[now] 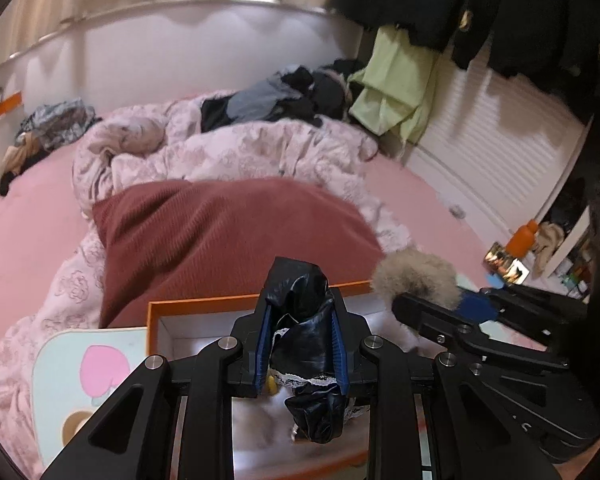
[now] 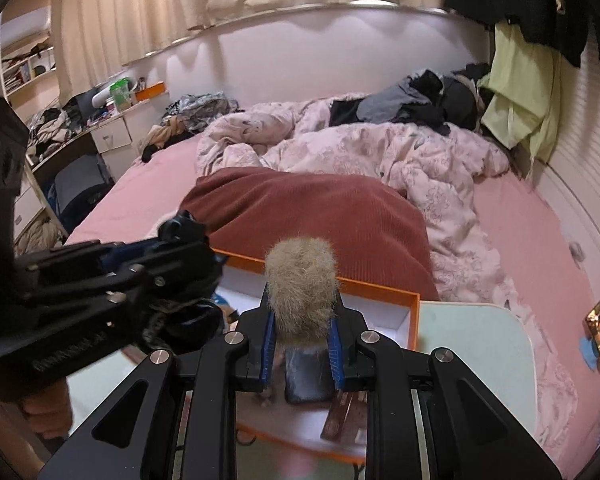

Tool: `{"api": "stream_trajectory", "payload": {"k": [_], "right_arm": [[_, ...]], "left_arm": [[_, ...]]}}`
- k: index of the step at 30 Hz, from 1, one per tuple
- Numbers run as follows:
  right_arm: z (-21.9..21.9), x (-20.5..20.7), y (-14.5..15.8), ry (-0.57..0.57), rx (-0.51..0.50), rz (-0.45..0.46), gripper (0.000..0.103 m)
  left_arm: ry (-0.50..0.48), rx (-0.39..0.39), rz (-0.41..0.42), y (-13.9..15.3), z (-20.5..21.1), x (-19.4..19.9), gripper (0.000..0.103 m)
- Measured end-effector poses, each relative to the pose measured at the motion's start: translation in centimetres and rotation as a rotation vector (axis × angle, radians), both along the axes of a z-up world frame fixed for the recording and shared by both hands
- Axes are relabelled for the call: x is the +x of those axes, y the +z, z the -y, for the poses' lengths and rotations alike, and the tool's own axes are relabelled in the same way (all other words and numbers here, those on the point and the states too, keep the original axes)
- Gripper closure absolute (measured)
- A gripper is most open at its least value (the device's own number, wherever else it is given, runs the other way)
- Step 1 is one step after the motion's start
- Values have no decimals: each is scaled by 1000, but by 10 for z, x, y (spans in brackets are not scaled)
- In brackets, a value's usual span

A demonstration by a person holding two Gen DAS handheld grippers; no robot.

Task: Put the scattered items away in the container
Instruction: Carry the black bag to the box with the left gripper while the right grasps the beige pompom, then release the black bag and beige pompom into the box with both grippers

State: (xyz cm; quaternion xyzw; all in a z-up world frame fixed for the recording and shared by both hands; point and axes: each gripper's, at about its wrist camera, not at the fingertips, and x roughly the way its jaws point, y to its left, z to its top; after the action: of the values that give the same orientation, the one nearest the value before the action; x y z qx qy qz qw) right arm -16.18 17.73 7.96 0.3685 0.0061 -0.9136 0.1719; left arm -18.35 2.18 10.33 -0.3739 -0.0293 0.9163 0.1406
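a bedroom: pink bed (image 1: 28,220), rumpled duvet (image 1: 260,148), red pillow (image 1: 228,232). left view: the left gripper (image 1: 300,312) is narrow, pads pinching a shiny black garment (image 1: 308,344) with lace trim above the orange box (image 1: 156,320); its lower folds are blurred. right view: the right gripper (image 2: 302,312) is narrow, clamped on a fur pompom (image 2: 300,280) over the box (image 2: 412,312); a dark item below is hard to make out.

Glossy, crinkled black leather-like cloth with white lace trim (image 1: 304,344). Soft, fluffy beige fur pom-pom (image 2: 300,284). Smooth matt orange cardboard box (image 2: 380,286), white inside. Ribbed, matt rust-red knit cushion (image 1: 228,232). Matt black plastic gripper arms, shiny metal pins (image 1: 371,342).
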Motion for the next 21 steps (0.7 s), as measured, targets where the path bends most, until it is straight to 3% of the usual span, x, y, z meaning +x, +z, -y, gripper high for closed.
{"api": "stream_trajectory", "payload": {"k": [2,4,5,6,11,21], "right_arm": [[2,-11,-8,-15,25,34,73],[3,-19,-16,-21,36,67,70],[1,-22,-19,-29,41,78,70],[0,-25,-20,-36,42,86,68],[-9,-29,-21,-69,24,92,42],[-7,-14,-6,-76,64,46,40]], "left_arm": [[2,-32,35,-11,-4,-8,66],[79,-79,57,-18,-1,-14,45],[94,-82,54,-20,1,-14,42],[101,-72,49,-21,4,-15,40],[123,17,69,-21,22,-16,30],[102,20,21,-4,20,26,26]]}}
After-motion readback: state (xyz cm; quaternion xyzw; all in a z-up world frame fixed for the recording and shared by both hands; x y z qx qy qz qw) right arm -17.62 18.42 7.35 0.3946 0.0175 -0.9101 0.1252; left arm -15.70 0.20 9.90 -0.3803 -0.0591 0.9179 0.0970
